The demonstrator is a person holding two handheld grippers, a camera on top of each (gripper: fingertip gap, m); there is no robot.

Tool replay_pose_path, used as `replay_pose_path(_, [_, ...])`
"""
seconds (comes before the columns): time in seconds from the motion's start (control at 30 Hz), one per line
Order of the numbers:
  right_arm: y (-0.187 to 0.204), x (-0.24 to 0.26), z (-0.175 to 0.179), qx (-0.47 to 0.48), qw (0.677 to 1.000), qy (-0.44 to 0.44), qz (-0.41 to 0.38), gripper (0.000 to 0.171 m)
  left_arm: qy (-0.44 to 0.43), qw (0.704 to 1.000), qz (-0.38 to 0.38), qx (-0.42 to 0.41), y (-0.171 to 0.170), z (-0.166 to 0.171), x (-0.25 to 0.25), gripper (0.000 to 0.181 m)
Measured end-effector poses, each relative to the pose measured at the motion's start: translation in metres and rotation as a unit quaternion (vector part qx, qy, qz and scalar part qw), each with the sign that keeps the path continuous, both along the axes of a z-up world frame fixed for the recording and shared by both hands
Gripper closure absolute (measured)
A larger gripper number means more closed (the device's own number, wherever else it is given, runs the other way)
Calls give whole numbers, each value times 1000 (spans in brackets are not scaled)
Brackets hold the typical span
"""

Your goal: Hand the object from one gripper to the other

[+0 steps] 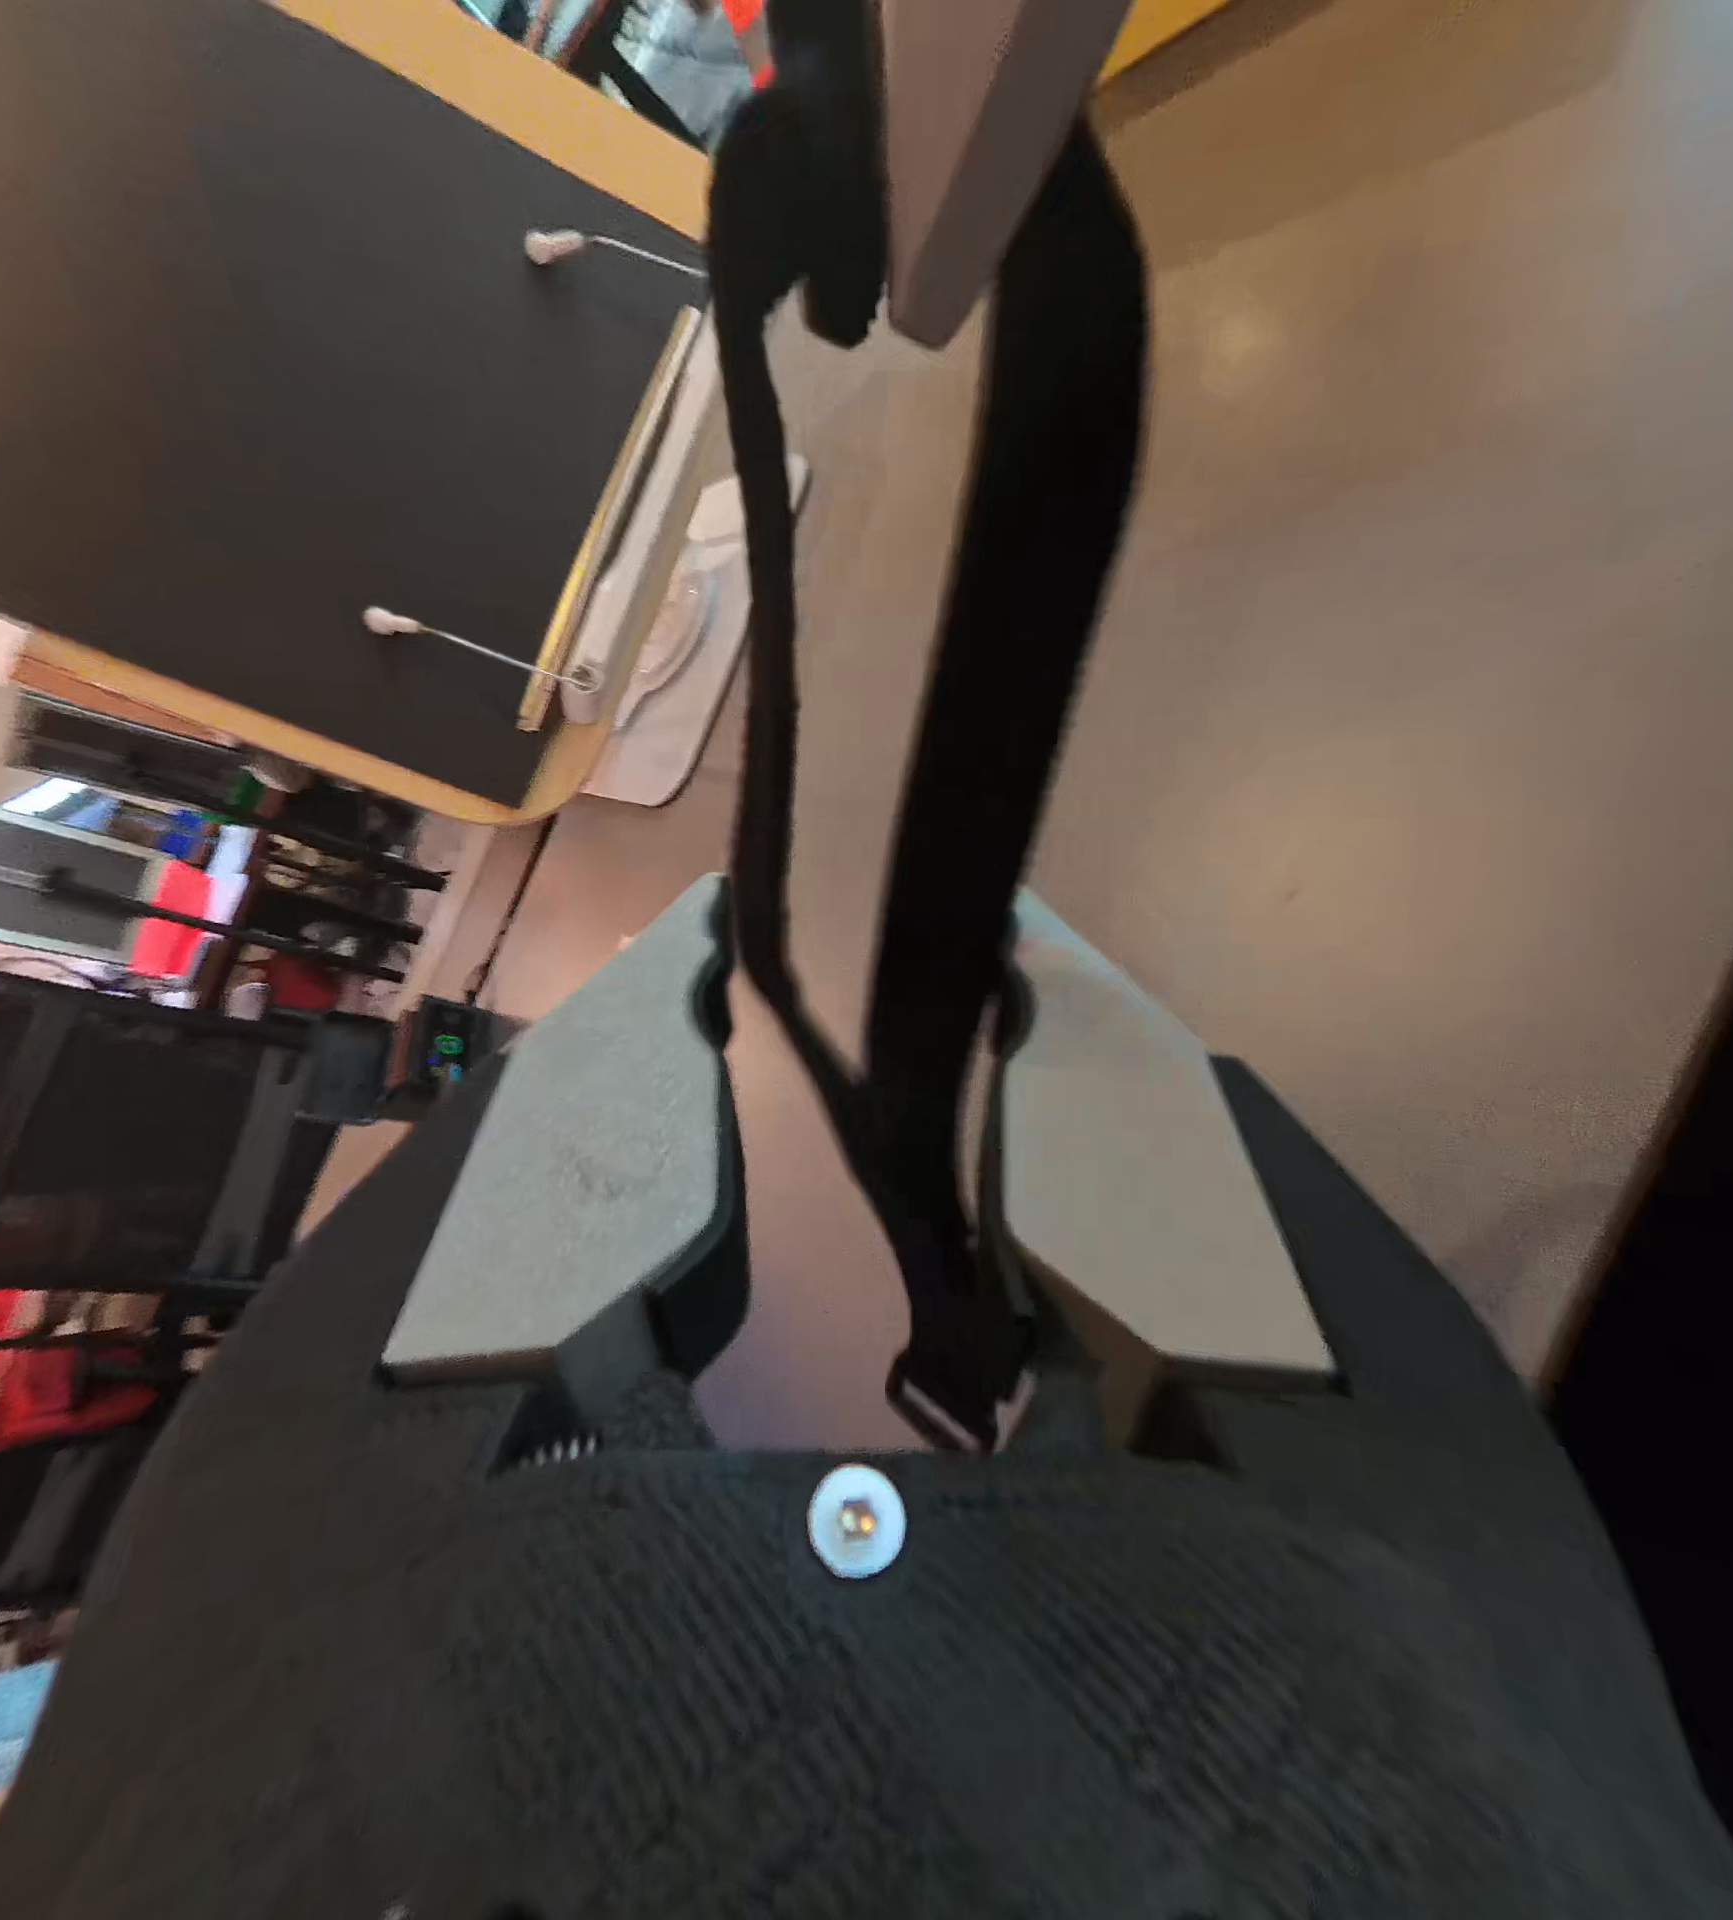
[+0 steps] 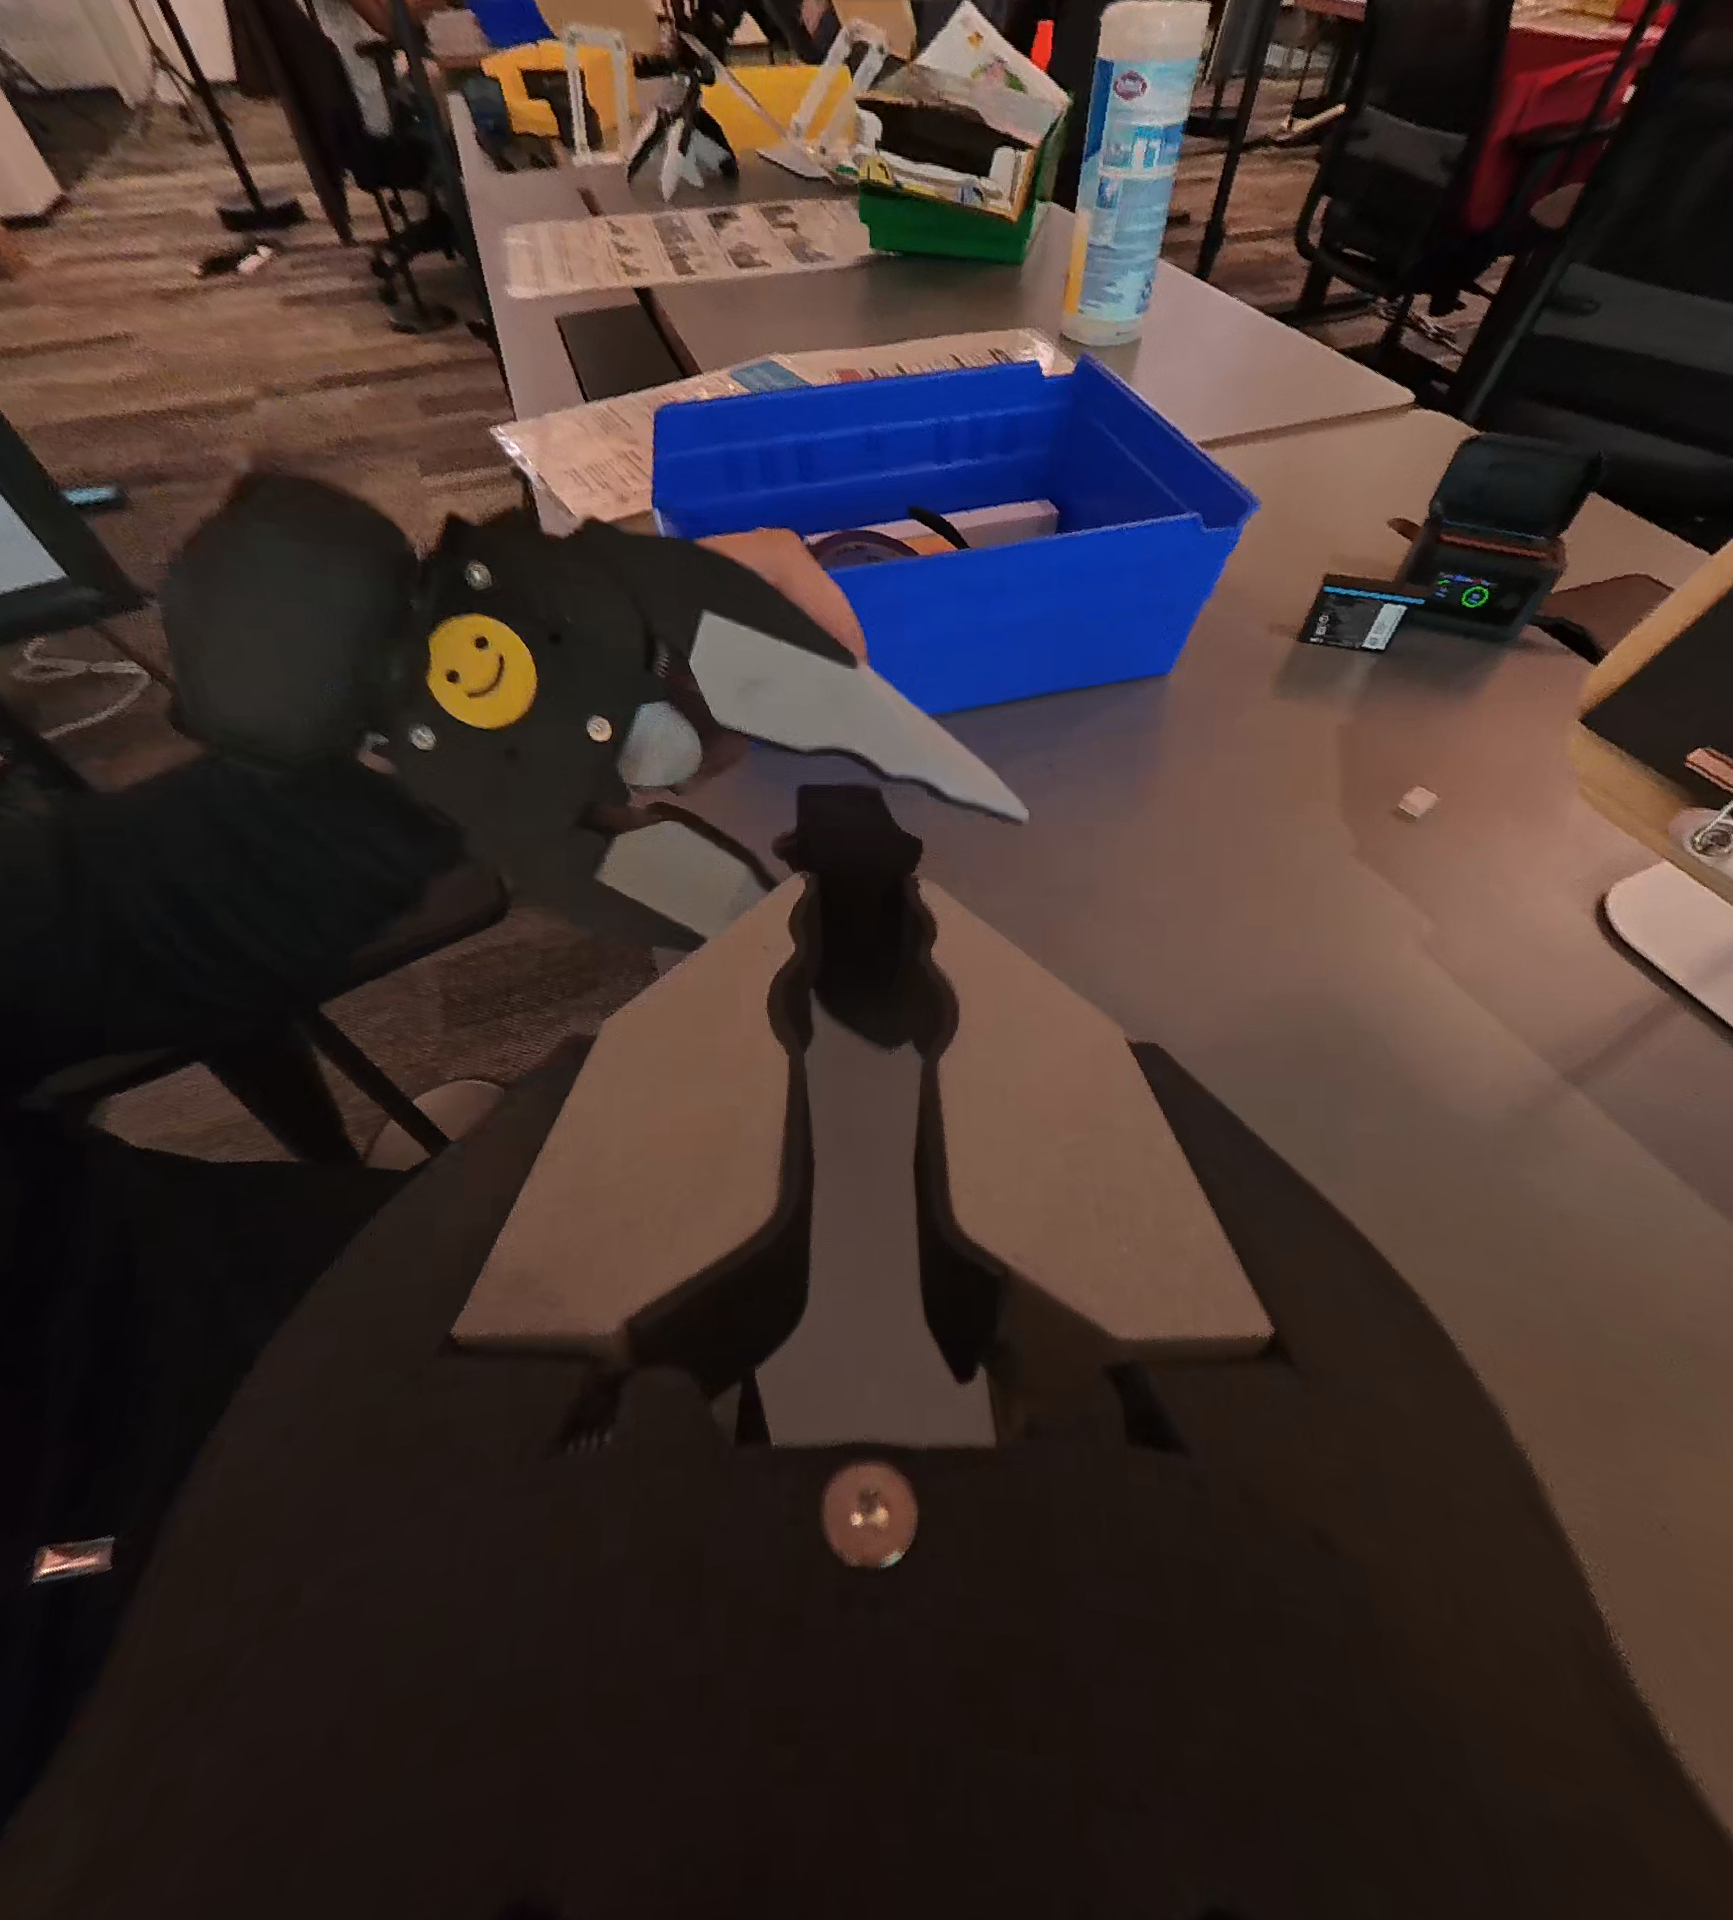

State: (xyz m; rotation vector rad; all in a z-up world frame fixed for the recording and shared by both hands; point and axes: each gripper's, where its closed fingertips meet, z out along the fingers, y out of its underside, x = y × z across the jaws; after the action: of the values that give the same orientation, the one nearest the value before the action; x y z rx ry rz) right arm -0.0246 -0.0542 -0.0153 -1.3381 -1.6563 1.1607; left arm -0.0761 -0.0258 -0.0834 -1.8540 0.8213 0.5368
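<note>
Two grippers meet over the grey table [image 2: 1205,935], which spreads beneath and beyond both. Ahead and slightly right of the right gripper [image 2: 862,935] stands a blue bin [image 2: 997,623]; a small black device [image 2: 1475,566] with a lit screen sits further right.

The left gripper [image 1: 867,997] is released: its jaws stand clearly apart. The right gripper is clenched on the black strap [image 1: 1007,675], its tips pinching the upper end, which protrudes just past them in the right wrist view. From that pinch the strap hangs as a loop running down between the left gripper's parted fingers, lying against the right-hand pad; its buckle end [image 1: 955,1382] rests deep in the throat near the body.

Judgement: the handover is in its closing stage. The right gripper holds the strap alone; the left has either let go or has not yet closed, and the frames do not settle which. If the left is the giver, the next move calls for drawing the strap straight out along the open jaws so the buckle does not snag. If receiver, it must close first.
</note>
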Motion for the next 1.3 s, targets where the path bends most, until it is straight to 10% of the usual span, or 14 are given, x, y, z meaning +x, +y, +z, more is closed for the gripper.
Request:
replay_pose_path(0.2, [9, 10, 6, 7, 1000, 9, 8, 141, -100, 993, -52, 31, -9, 34, 9, 168])
replay_pose_path(0.4, [13, 29, 46, 5, 993, 113, 25, 103, -426, 884, -193, 22, -36, 88, 29, 169])
replay_pose_path(0.7, [-39, 17, 39, -63, 981, 112, 148, 89, -473, 821, -302, -105, -56, 67, 91, 169])
replay_pose_path(0.8, [-54, 13, 37, -52, 974, 129, 177, 102, -488, 787, -344, -153, -67, 60, 113, 168])
replay_pose_path(0.9, [-72, 22, 39, -61, 958, 144, 242, 155, -499, 766, -362, -182, -71, 54, 125, 168])
replay_pose_path(1.0, [-60, 17, 38, -38, 967, 143, 208, 162, -490, 785, -340, -169, -64, 51, 120, 163])
replay_pose_path(1.17, [-3, 16, 55, 1, 981, 182, 59, 171, -359, 912, -178, -83, -32, 34, 62, 122])
replay_pose_path(1.3, [23, 16, 50, 72, 983, 167, -16, 171, -335, 929, -154, -37, -35, 49, 47, 120])
